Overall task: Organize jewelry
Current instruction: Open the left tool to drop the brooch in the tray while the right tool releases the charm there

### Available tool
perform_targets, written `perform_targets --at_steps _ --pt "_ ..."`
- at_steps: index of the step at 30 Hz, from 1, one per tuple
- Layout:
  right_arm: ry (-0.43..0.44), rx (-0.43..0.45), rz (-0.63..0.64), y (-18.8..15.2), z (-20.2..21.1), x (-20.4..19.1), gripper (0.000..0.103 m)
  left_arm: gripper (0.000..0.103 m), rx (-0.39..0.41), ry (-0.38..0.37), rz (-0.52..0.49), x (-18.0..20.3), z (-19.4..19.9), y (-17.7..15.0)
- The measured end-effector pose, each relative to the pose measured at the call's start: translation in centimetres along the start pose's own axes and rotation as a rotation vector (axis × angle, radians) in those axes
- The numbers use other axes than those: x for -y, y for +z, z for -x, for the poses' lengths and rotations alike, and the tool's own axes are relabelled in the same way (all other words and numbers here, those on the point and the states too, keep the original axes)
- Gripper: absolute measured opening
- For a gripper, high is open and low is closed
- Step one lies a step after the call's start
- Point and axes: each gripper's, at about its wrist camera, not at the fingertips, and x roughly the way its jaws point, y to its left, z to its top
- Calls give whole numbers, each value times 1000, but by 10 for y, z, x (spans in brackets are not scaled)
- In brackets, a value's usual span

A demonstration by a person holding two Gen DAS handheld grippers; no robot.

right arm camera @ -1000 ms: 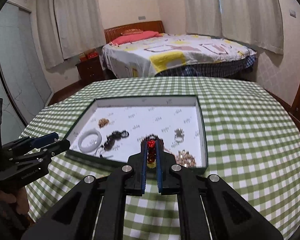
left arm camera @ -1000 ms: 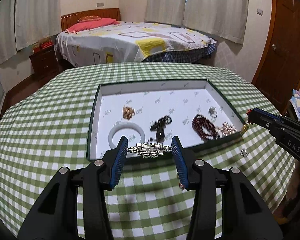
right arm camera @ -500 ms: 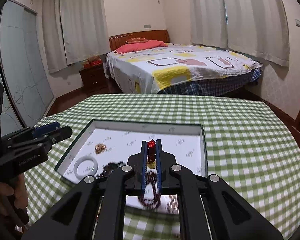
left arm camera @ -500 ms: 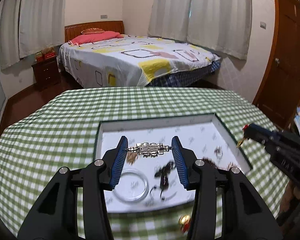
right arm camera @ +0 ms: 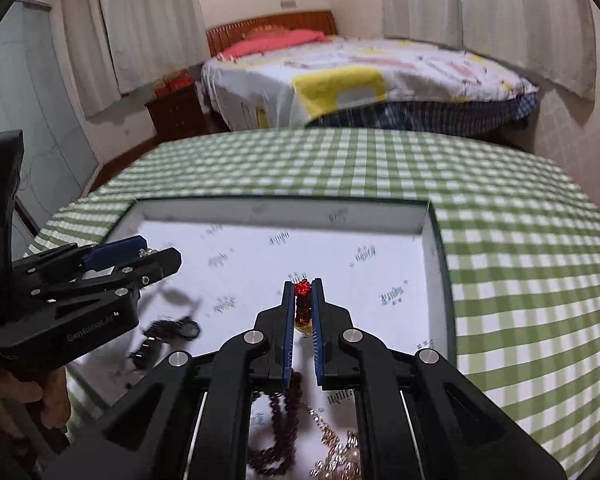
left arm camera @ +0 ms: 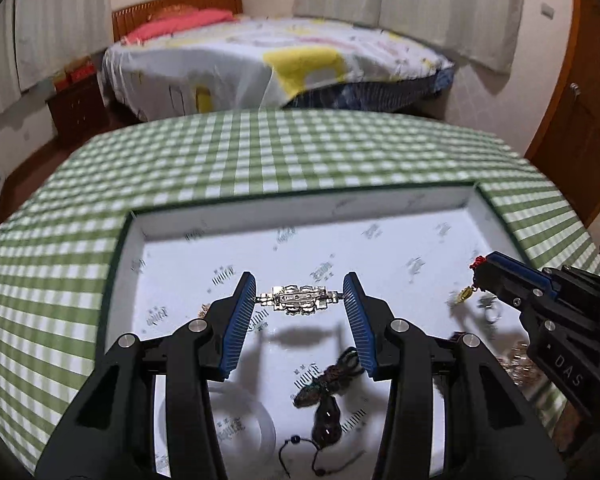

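My left gripper [left arm camera: 299,299] is shut on a silver rhinestone brooch [left arm camera: 298,300], held crosswise between its blue pads above the white tray [left arm camera: 136,236]. Beneath it lie a white bangle [left arm camera: 256,416] and a dark beaded pendant [left arm camera: 326,392]. My right gripper [right arm camera: 303,289] is shut on a small red-and-gold charm [right arm camera: 302,289] over the tray's [right arm camera: 430,228] middle. That same right gripper [left arm camera: 485,266] enters the left wrist view from the right, the gold charm [left arm camera: 463,295] dangling under it. A dark red bead bracelet [right arm camera: 278,436] and a gold chain [right arm camera: 336,448] lie below the right gripper.
The tray sits on a round table with a green checked cloth [left arm camera: 260,152]. A silver ring [left arm camera: 491,312] lies in the tray near its right wall. Beyond the table stand a bed [right arm camera: 360,76], a dark nightstand [right arm camera: 176,114] and a wooden door [left arm camera: 572,92].
Both grippers have moved forward and lower, from the tray's near edge to over its inside, each keeping its piece. The table and tray now fill more of both views.
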Motion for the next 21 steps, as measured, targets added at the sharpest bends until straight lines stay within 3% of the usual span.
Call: perform_targets --at_steps 4,11,12,13,15,21 --pt "-2 -33 -7 1 -12 2 9 45 -53 7 13 -4 -16 1" --pt "-4 -49 -2 4 -19 3 11 49 -74 17 22 -7 -23 7" --pt "-5 -51 -4 3 -18 3 19 56 -73 16 24 -7 -23 7" --pt "-5 -53 -6 2 -18 3 35 59 -68 15 27 -7 -22 8" --pt "-10 -38 -6 1 -15 1 46 61 -66 18 25 -7 -21 6" --pt "-22 -16 -3 1 -5 0 46 66 -52 28 32 -7 -12 4"
